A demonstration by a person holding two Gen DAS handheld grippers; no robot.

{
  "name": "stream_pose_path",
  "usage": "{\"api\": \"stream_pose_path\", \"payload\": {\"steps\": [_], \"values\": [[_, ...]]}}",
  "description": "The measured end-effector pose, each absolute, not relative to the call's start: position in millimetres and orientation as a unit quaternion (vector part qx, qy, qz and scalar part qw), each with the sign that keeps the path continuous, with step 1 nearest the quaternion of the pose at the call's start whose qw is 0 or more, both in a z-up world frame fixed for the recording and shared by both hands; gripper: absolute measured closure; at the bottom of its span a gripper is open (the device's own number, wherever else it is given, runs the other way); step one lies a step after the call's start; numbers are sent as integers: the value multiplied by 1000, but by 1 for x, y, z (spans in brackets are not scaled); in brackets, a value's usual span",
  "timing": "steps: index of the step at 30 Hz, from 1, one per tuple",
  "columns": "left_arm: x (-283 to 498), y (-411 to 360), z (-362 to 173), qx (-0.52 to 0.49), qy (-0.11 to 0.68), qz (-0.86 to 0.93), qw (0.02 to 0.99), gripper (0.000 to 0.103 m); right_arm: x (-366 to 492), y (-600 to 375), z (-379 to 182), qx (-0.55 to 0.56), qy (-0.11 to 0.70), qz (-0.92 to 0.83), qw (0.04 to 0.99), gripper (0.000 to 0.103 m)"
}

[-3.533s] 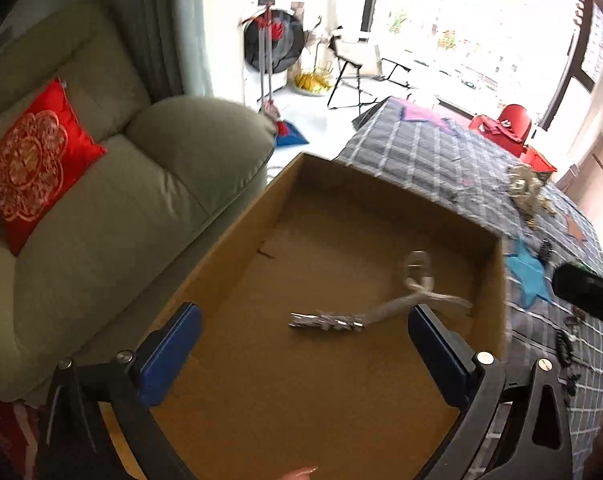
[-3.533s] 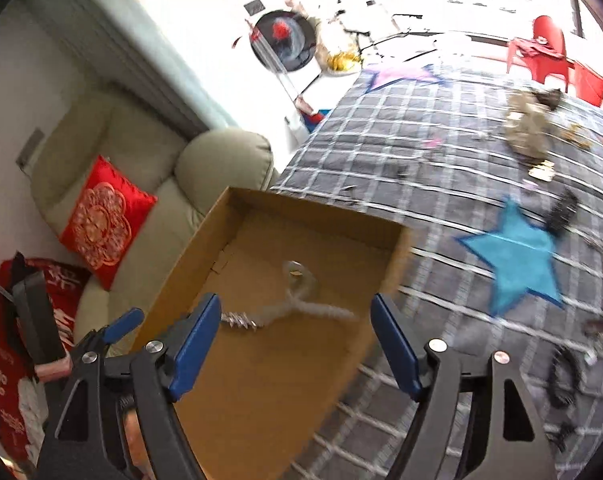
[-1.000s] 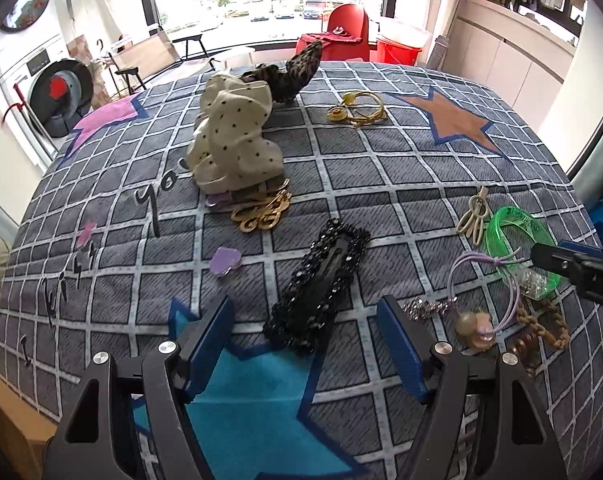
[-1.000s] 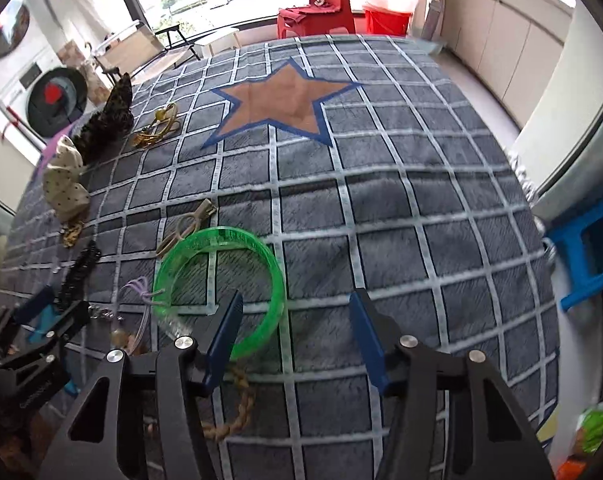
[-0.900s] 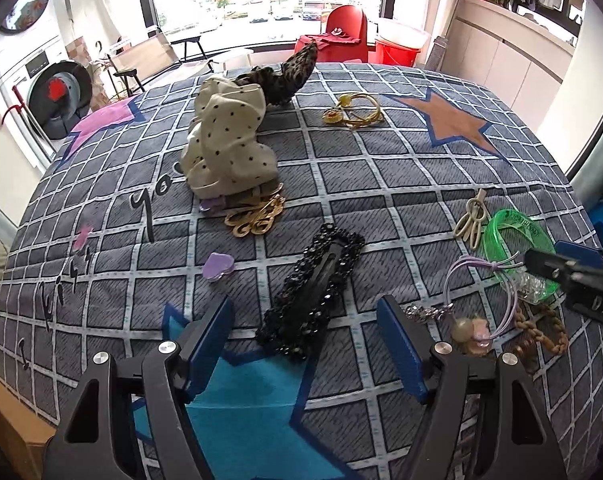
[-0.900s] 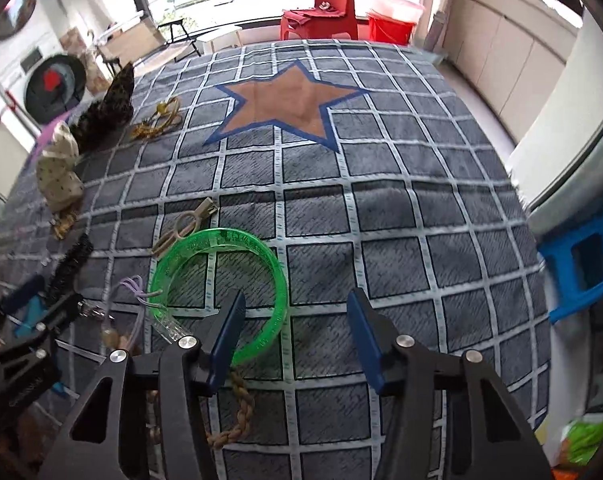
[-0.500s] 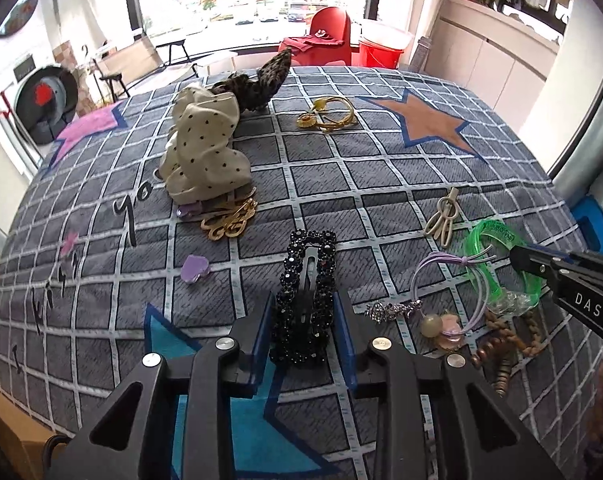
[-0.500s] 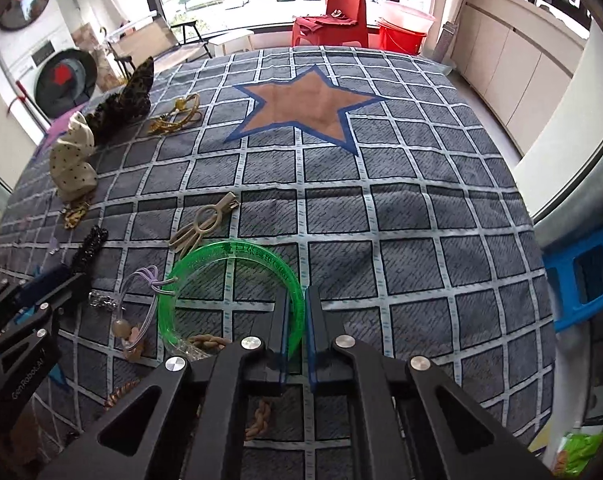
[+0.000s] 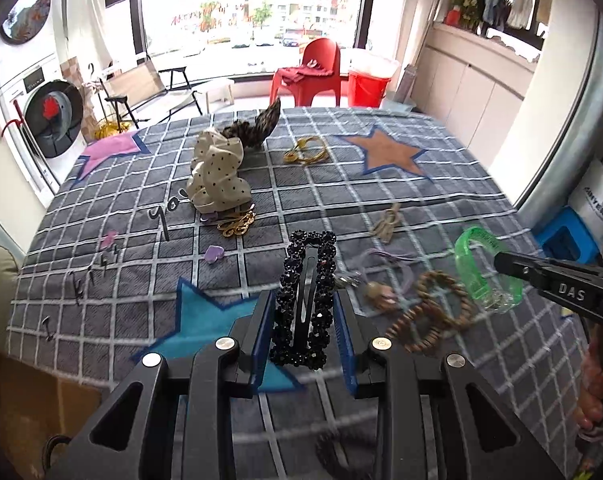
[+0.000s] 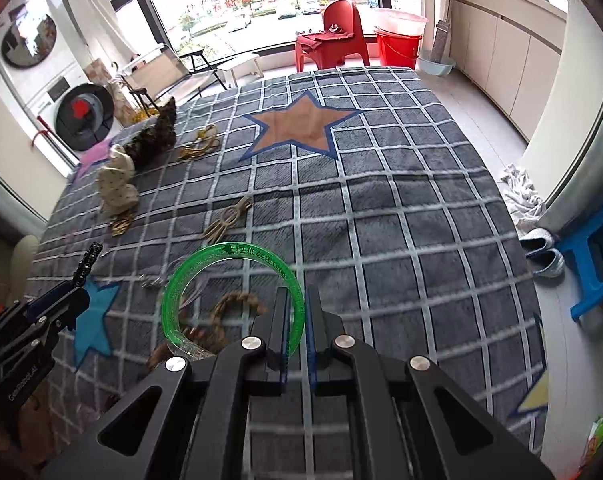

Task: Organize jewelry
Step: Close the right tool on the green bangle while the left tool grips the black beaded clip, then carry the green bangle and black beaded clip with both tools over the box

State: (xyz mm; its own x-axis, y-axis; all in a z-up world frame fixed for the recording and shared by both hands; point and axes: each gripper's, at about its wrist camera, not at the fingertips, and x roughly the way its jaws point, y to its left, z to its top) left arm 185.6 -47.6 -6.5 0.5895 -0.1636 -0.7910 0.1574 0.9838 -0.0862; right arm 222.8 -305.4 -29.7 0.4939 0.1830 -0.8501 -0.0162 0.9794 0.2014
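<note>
The lower end of the black beaded hair clip (image 9: 304,300) is hidden between the left gripper (image 9: 304,334) pads. The green bangle (image 10: 237,296) blurs the braided bracelet (image 10: 237,308) behind it. At the lower left, a cardboard box (image 9: 25,408) is cut off.

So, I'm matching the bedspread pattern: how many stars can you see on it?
4: a pink star at the far left corner, a brown star far right, a blue star near the left tool, and a yellow star partly cut off at the near right edge. More may be hidden.
</note>
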Motion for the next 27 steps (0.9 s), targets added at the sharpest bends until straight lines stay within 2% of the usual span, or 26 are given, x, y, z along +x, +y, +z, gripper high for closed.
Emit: {"api": "stream_pose_path", "payload": {"steps": [8, 27], "values": [[126, -40, 17, -22, 425, -88, 901, 71, 171, -305, -12, 101, 492, 79, 861, 95], [3, -7, 11, -63, 430, -58, 899, 71, 58, -264, -14, 107, 492, 125, 855, 95]]}}
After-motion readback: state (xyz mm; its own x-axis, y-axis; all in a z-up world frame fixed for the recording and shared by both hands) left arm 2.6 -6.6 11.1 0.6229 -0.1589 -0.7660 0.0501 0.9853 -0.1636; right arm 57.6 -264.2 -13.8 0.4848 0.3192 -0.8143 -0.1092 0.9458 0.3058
